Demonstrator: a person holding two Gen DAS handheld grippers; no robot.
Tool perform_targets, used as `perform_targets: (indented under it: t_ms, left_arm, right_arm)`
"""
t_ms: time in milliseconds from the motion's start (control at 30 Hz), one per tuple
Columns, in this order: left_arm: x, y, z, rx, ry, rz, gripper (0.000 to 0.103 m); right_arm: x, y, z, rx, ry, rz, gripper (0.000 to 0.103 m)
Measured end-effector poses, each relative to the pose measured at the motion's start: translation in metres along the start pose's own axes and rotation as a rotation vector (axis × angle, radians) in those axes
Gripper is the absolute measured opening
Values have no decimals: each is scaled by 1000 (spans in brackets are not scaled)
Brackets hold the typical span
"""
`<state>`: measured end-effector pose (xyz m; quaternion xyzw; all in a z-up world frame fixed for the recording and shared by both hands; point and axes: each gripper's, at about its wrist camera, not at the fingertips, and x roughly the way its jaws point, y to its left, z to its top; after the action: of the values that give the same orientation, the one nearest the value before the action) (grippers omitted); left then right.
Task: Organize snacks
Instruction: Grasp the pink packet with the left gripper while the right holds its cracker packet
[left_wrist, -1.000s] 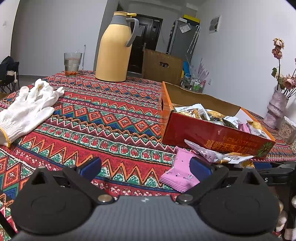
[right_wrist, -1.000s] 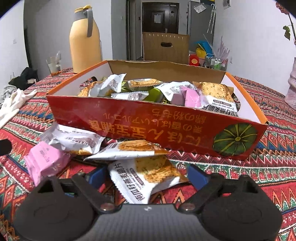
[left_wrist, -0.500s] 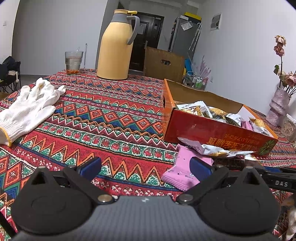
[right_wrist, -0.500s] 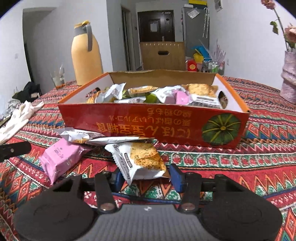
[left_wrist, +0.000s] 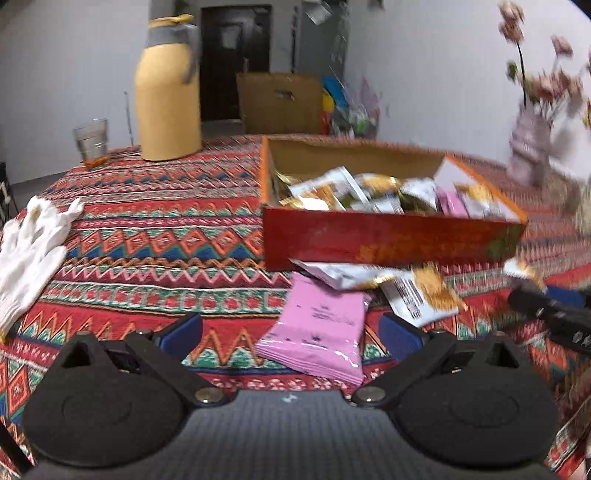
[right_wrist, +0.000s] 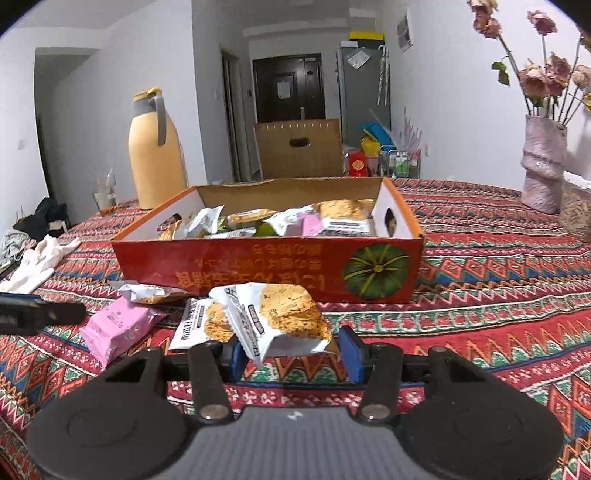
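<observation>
Right claw (right_wrist: 290, 354): pinching a white cracker packet (right_wrist: 280, 321) between its blue pads; the jaws have just been closing onto it, and the packet sits tilted, its lower edge seemingly clear of the cloth.
Left claw (left_wrist: 290, 332): spread wide, pads touching nothing; a pink packet (left_wrist: 317, 332) lies on the cloth between them.
Snack box (right_wrist: 266, 266): red cardboard, open top, standing on the desk (right_wrist: 498, 280) just beyond both claws, with a green pumpkin printed on its near wall.
Inside the box: a loose heap of white, pink and green packets.
Loose snacks: a second cracker packet (right_wrist: 205, 325) just left of the pinched one, and a crumpled white packet (right_wrist: 147, 292) against the box's near wall.
Yellow jug (right_wrist: 155, 151): upright at the far left of the desk, a glass (left_wrist: 90, 140) near it.
White gloves (left_wrist: 29, 243): lying flat at the left edge.
Vase (right_wrist: 541, 162): upright at far right with dried roses.
Left view: blurred, so print on the packets there is unreadable.
</observation>
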<state>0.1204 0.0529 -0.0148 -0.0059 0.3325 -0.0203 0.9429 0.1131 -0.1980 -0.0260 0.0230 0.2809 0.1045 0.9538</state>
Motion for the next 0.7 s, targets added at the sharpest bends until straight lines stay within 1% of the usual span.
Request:
perform_targets:
  t_ms: [33,100,233,467,500,533,567,600,667,700]
  left_arm:
    - [4,-4,1,13,9,8,103]
    - [12,-8,4,2,23,44,103]
    - [28,-10,9,-5,54,54,103]
    - [51,-18,11,-3,110,37,102]
    - [52,-19,10,-4,113,35,97]
    - [53,-20,10,-2,118,35,89]
    - [54,-22,9,3,127,30,85]
    - [56,-23,8,7,136,26,79]
    - [52,-27,5,35,119,22,69]
    - [49,-29,3,42,115,5,62]
  right_arm:
    - [-2,-2,-1,5,-4,-2,50]
    - [-5,-6,-2,13,-13,-8,50]
    - [-9,-13,-4,26,-22,-17,50]
    - [-10,-22,-8,53,-24,-14,50]
    - [-10,-23,-8,56,-23,-12,50]
    - [-9,-24,-9,58,-23,-11,50]
    - [-9,-24,-9,59,-23,-8,50]
    - [-9,-24,-9,60,-24,-6,50]
    - [-10,-24,-10,64,-25,-3,50]
    - [-10,-24,-10,65,-26,-1,50]
